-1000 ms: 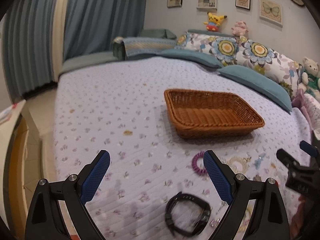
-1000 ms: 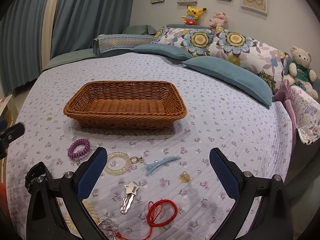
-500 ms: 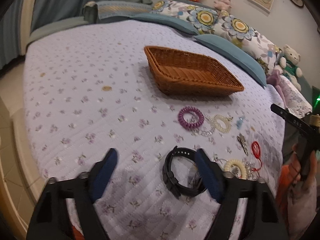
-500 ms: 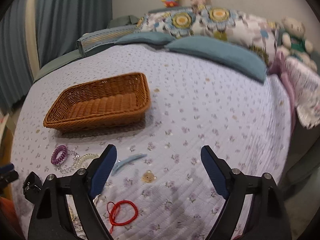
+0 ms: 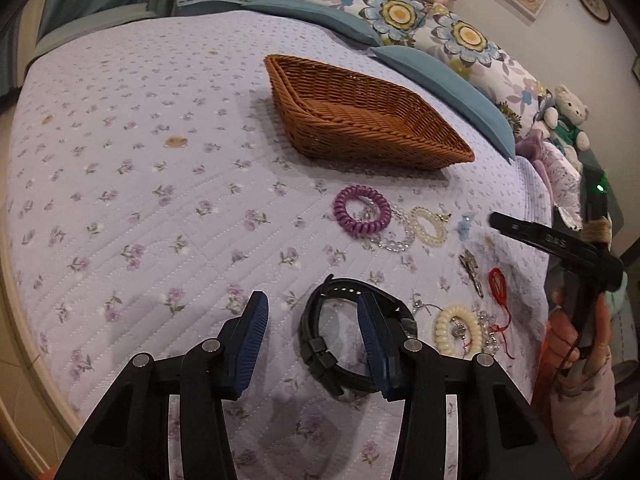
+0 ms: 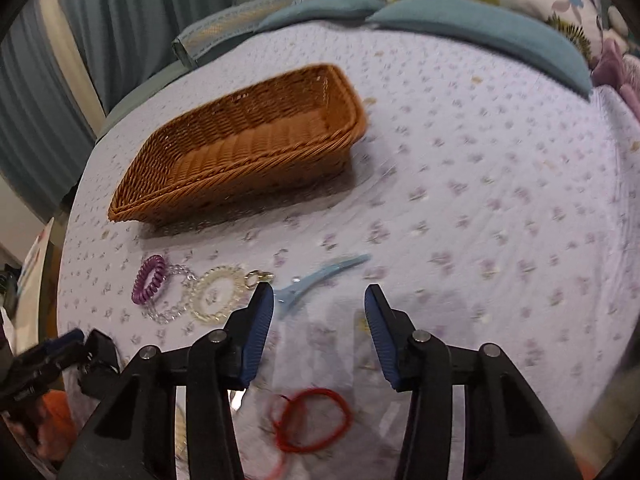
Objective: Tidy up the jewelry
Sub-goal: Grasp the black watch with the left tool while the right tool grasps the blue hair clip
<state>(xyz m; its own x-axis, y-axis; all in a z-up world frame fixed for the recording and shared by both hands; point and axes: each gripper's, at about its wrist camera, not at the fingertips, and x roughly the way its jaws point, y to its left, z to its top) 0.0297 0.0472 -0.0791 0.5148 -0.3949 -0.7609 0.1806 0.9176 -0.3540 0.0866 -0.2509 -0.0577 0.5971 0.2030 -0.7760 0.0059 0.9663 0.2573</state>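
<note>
Lowered since earlier, the spread left gripper (image 5: 312, 332) straddles the black wristwatch (image 5: 344, 344) — close squarely on its strap; right gripper (image 6: 320, 324) spread too.

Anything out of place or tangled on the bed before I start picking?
Nothing damaged or spilled. The wicker basket holds nothing yet; all the jewelry lies loose on the bedspread. Two tangles: a clear bead bracelet overlaps the purple coil tie, and the cream coil tie sits in chains and red cord.
</note>
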